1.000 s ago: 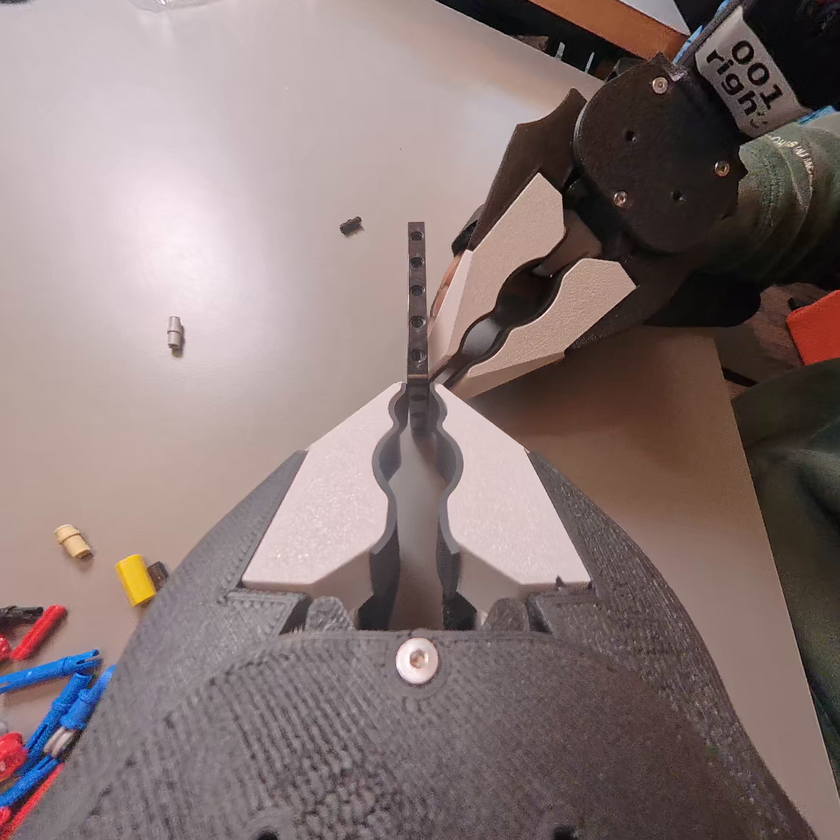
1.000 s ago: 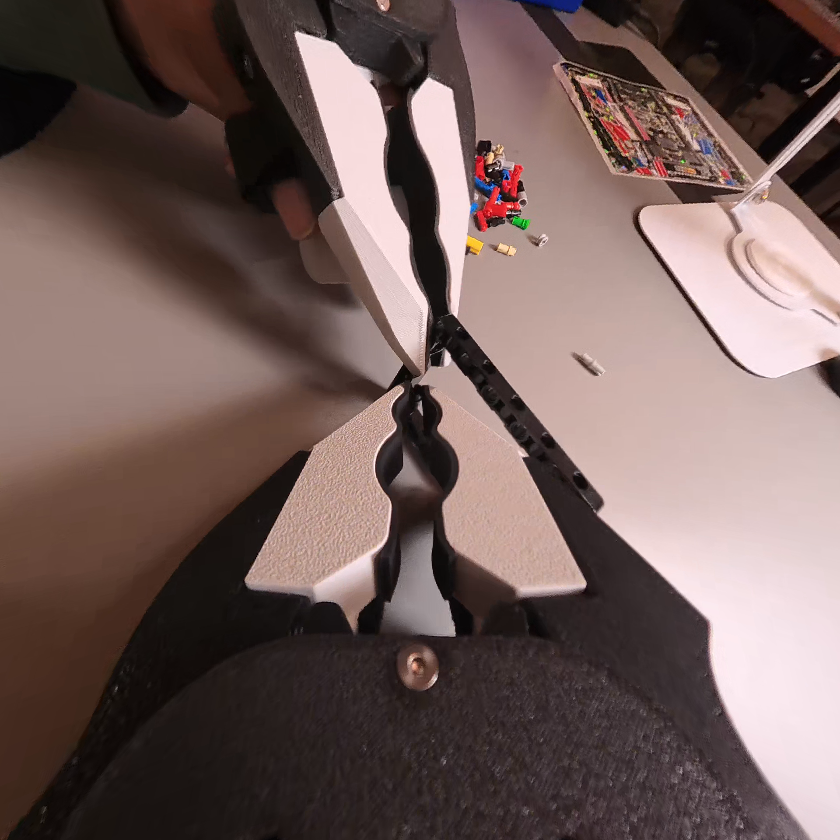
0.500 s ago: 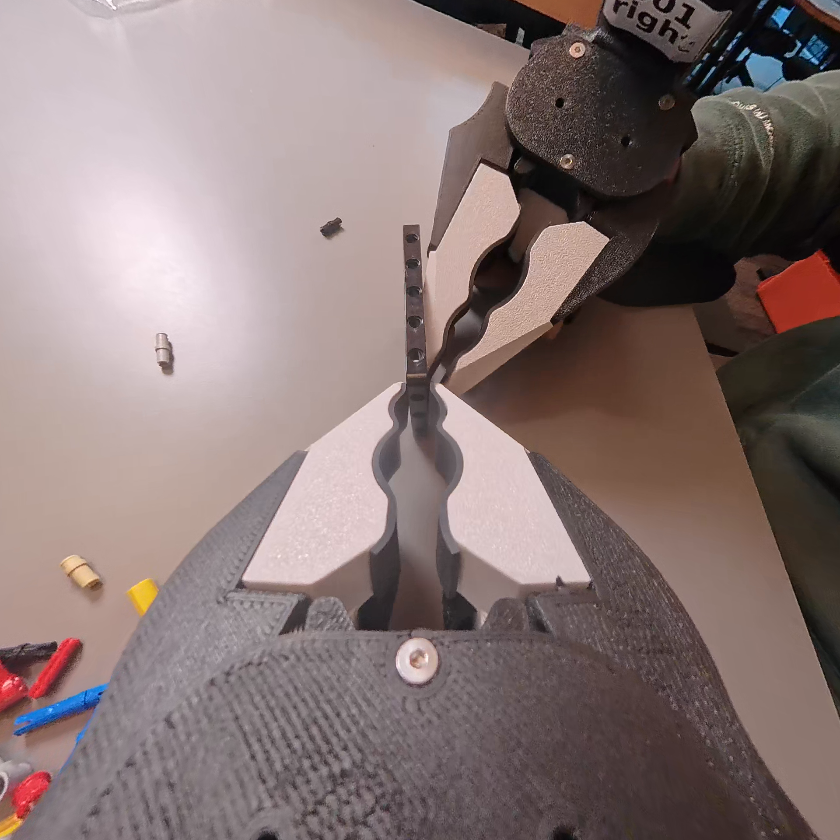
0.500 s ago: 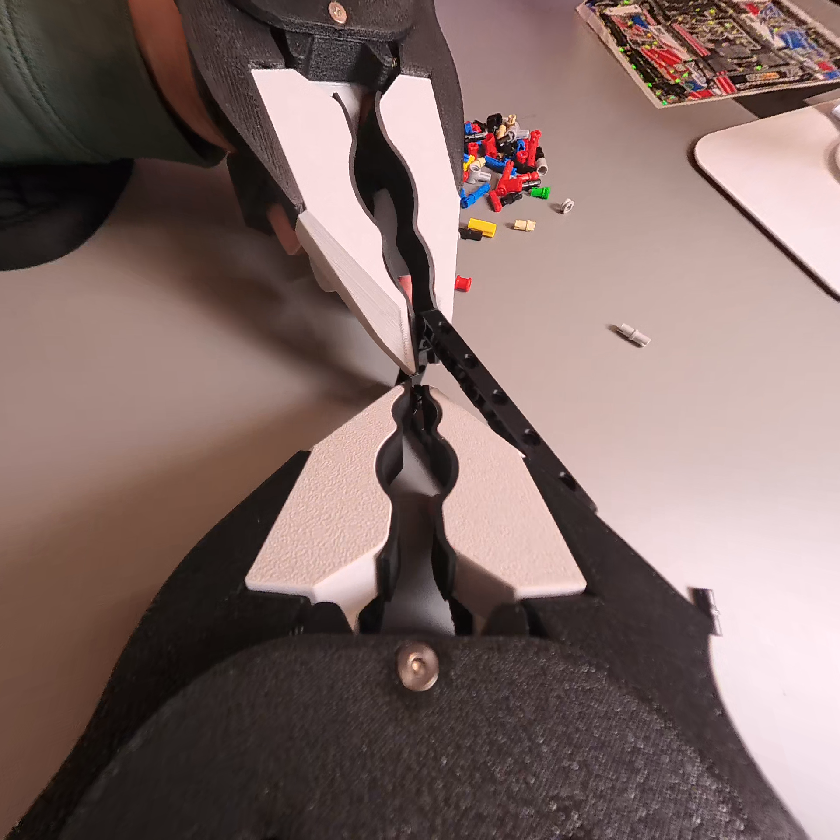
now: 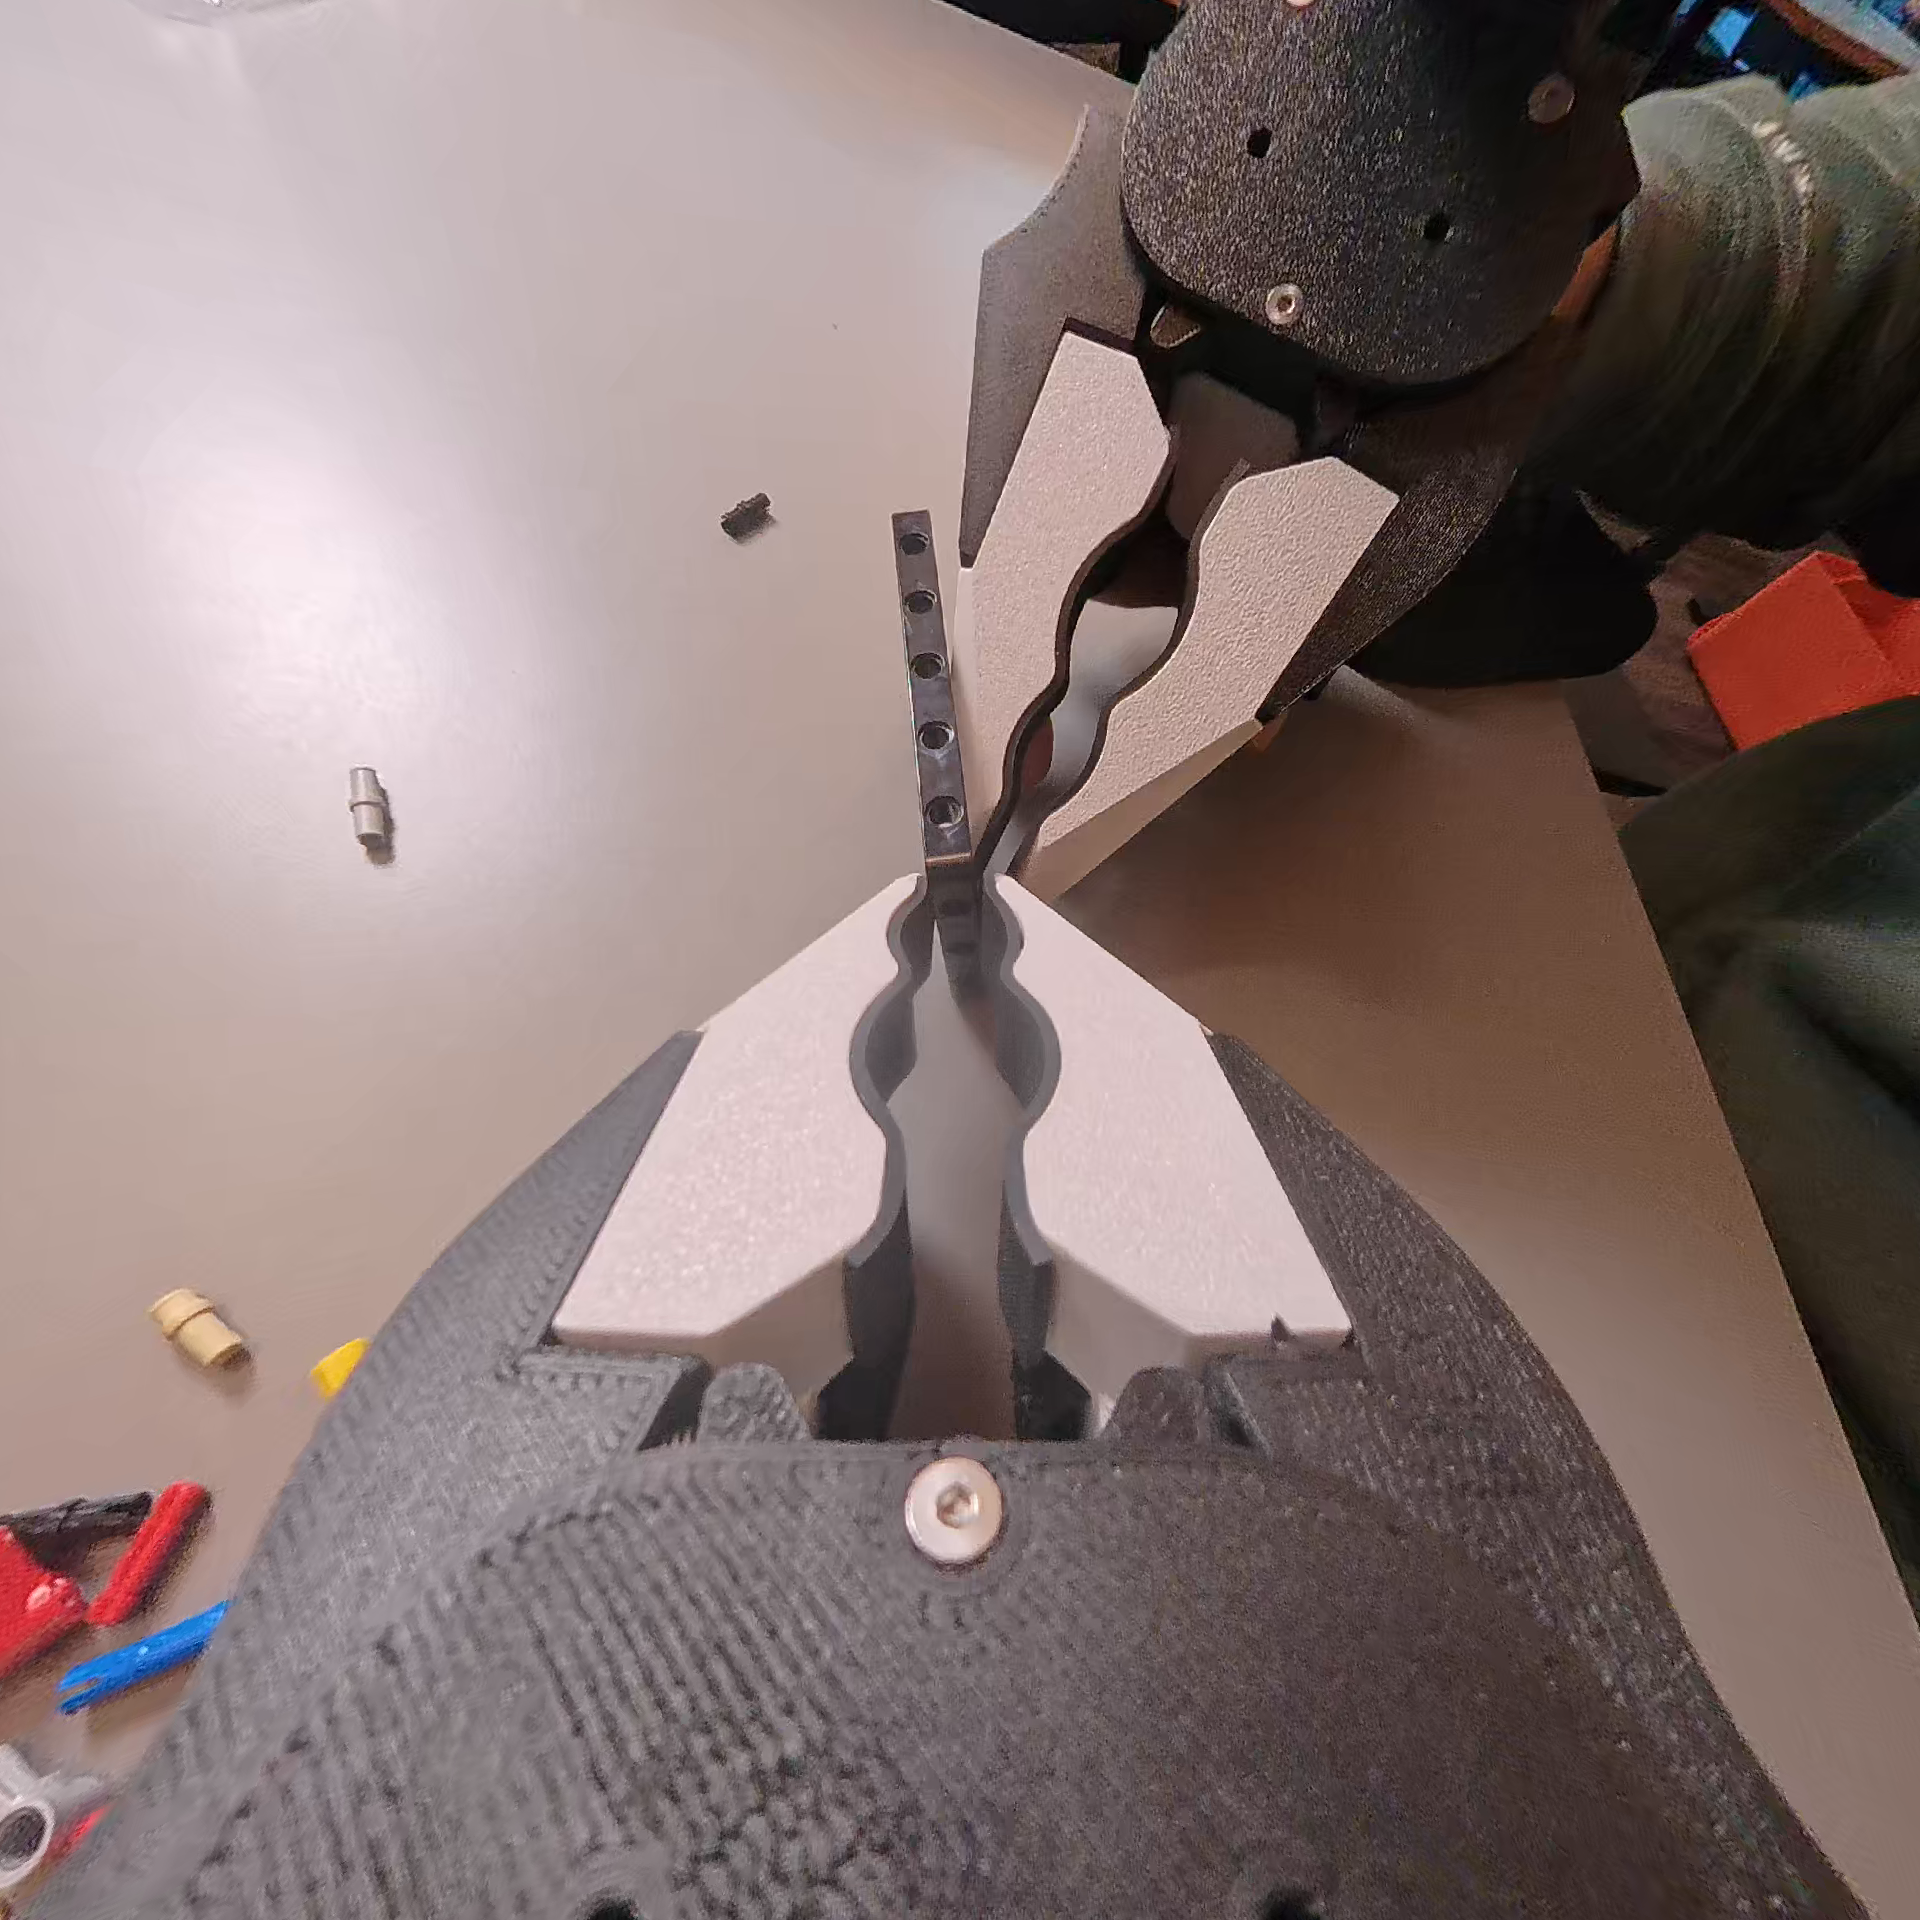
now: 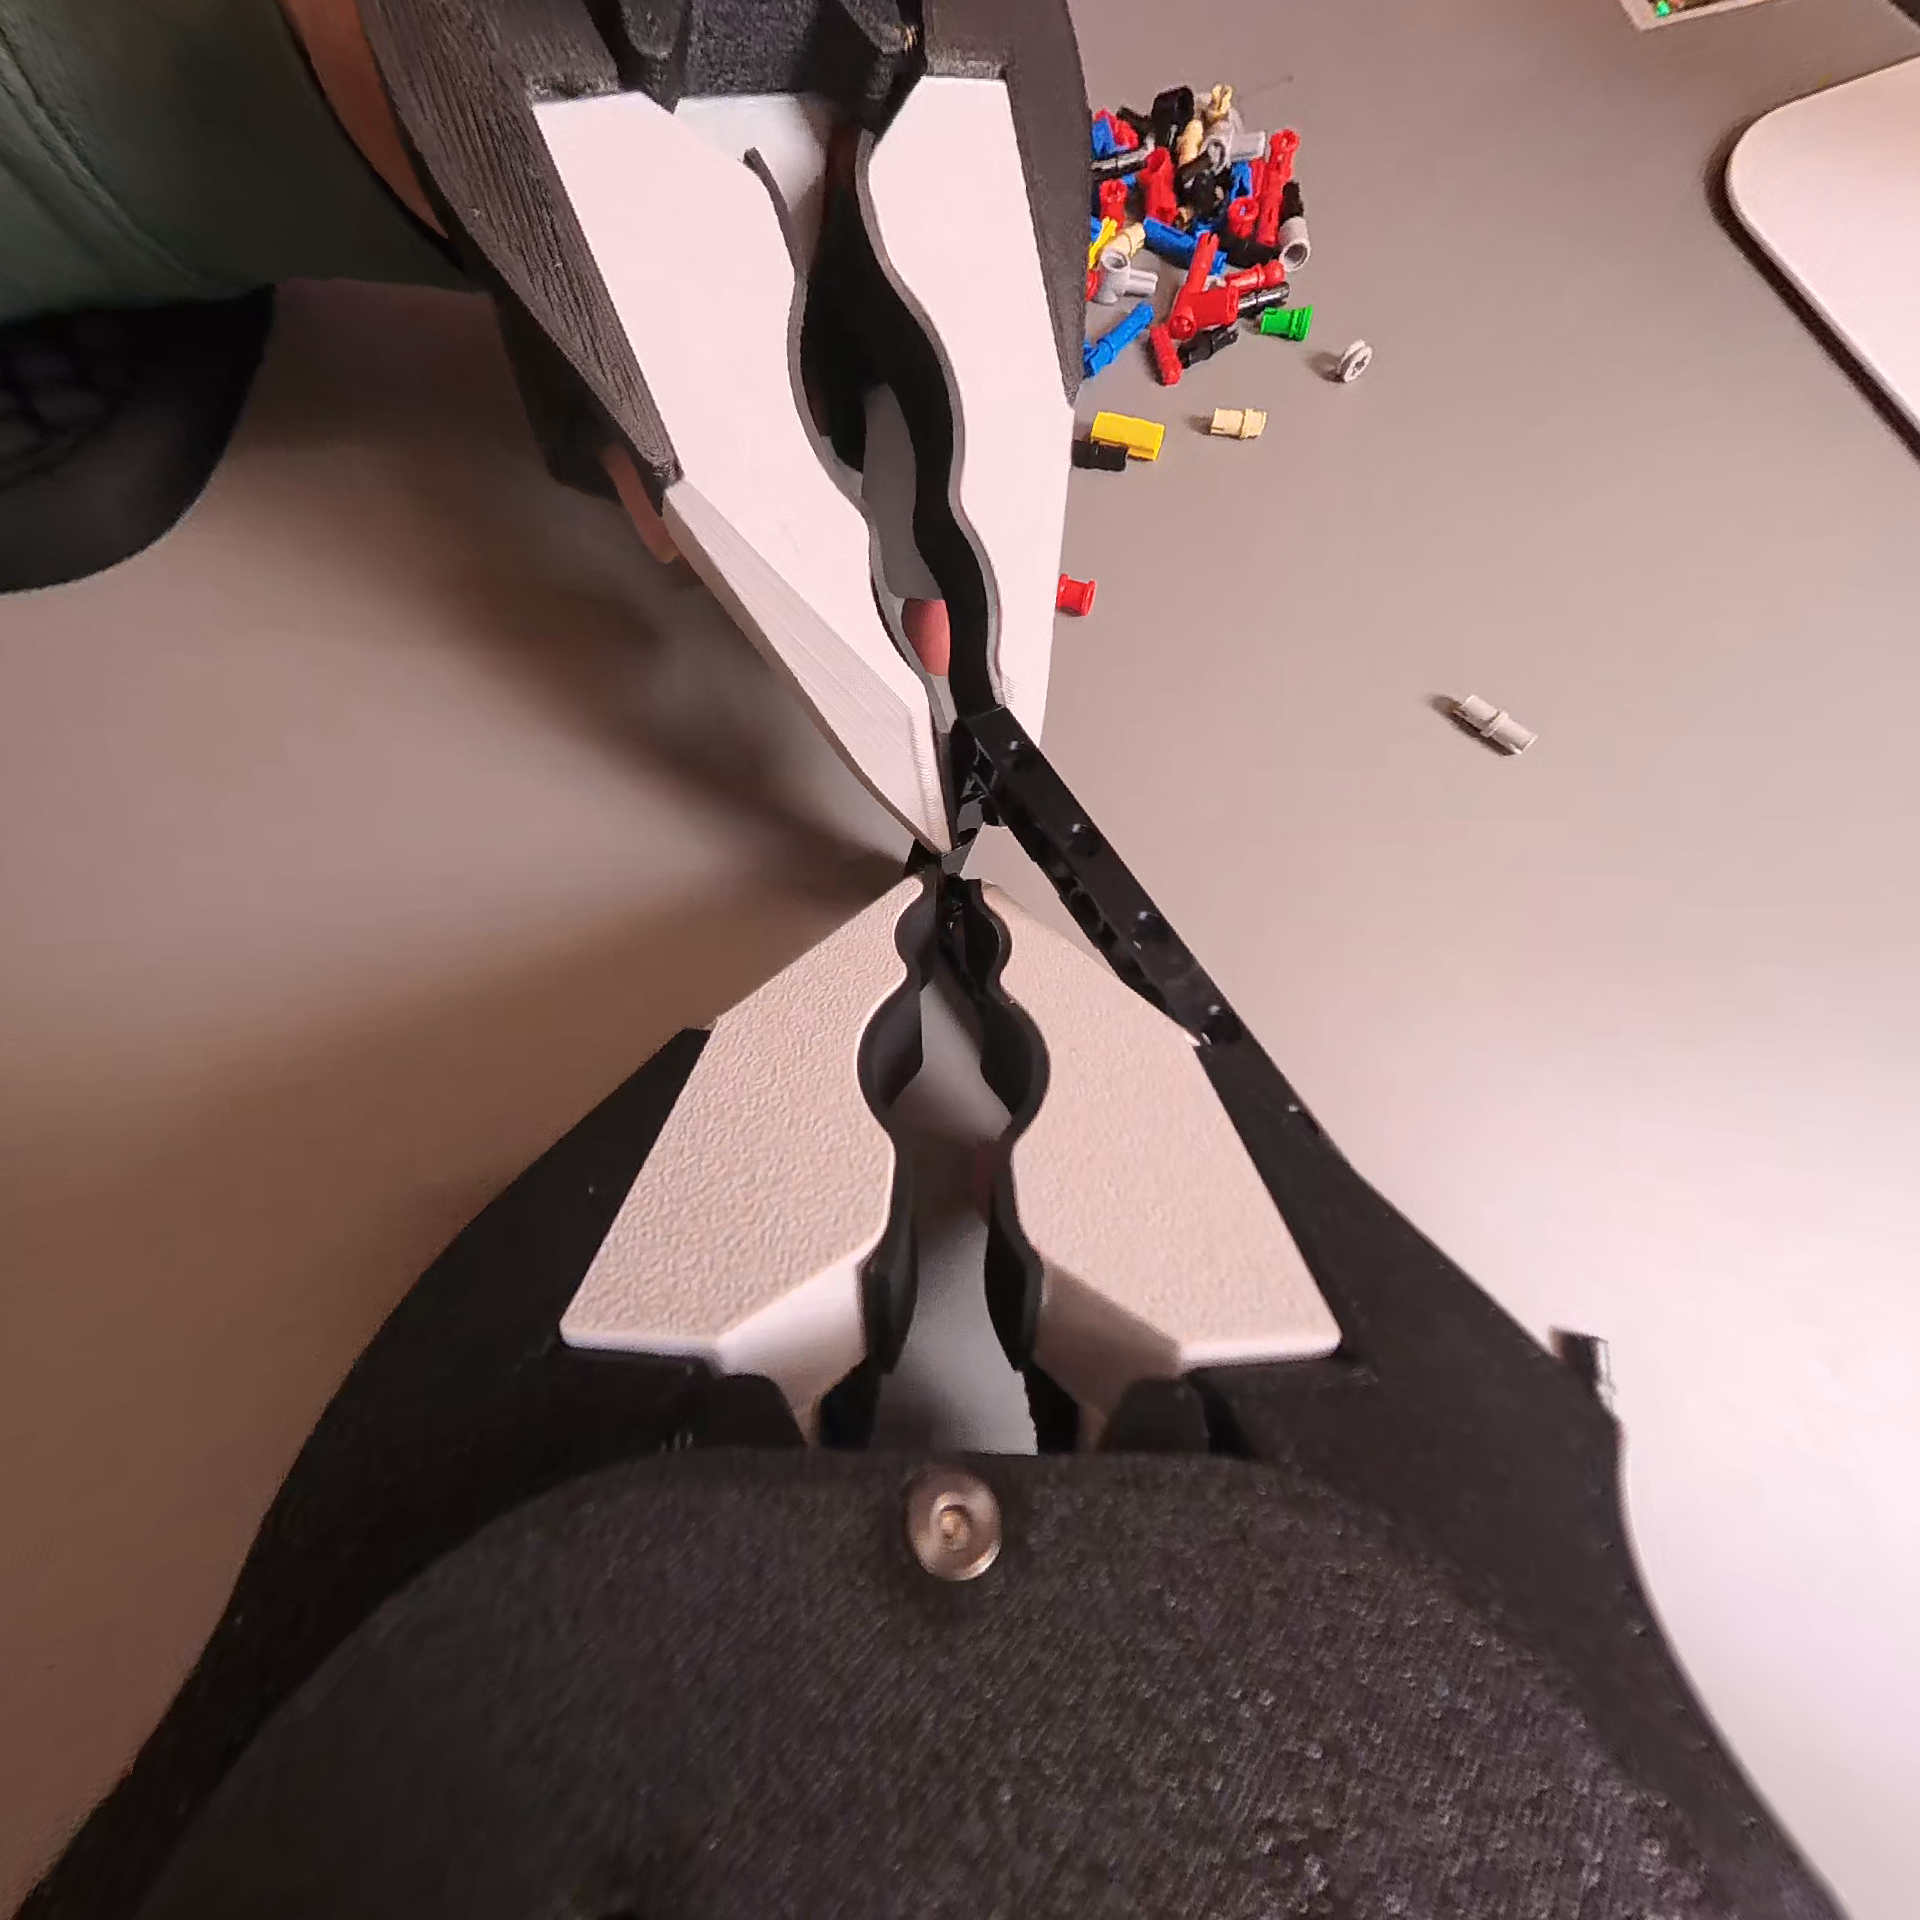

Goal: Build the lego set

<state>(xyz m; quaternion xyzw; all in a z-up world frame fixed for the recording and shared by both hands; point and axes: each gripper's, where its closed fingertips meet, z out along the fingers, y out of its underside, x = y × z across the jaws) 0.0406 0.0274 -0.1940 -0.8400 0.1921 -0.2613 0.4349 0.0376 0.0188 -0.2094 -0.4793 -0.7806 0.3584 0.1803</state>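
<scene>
The left gripper (image 5: 958,883) has its fingers (image 5: 790,1122) drawn in narrow around one end of a black beam (image 5: 932,686) with a row of round holes. The beam runs straight out past the fingertips, held above the desk (image 5: 416,364). From the right wrist view the same beam (image 6: 1101,883) slants away from the left gripper (image 6: 961,748) and passes along the outer side of the right gripper's own finger.

The right gripper (image 6: 951,883) meets the left one tip to tip. Its fingers (image 6: 748,1164) are pinched almost together on a small black pin (image 6: 961,831) that sits right at the held end of the beam. Whether the pin is already seated in a hole I cannot tell; the tips crowd it. In the left wrist view the right gripper (image 5: 1003,847) comes down from beyond and to the right of the beam, its tips just beside the beam's gripped end.

Out on the desk, to the left of the left fingers, lie a loose grey pin (image 5: 368,805), a short black connector (image 5: 746,513) farther off, and nearer in a tan pin (image 5: 195,1328). Beyond the right fingers and off to their right is a heap of small parts (image 6: 1195,229) in red, blue, black and grey, with a yellow piece (image 6: 1130,434) and a red bush (image 6: 1076,594) lying apart from it. A green sleeve (image 5: 1745,270) covers the arm behind the right gripper.
</scene>
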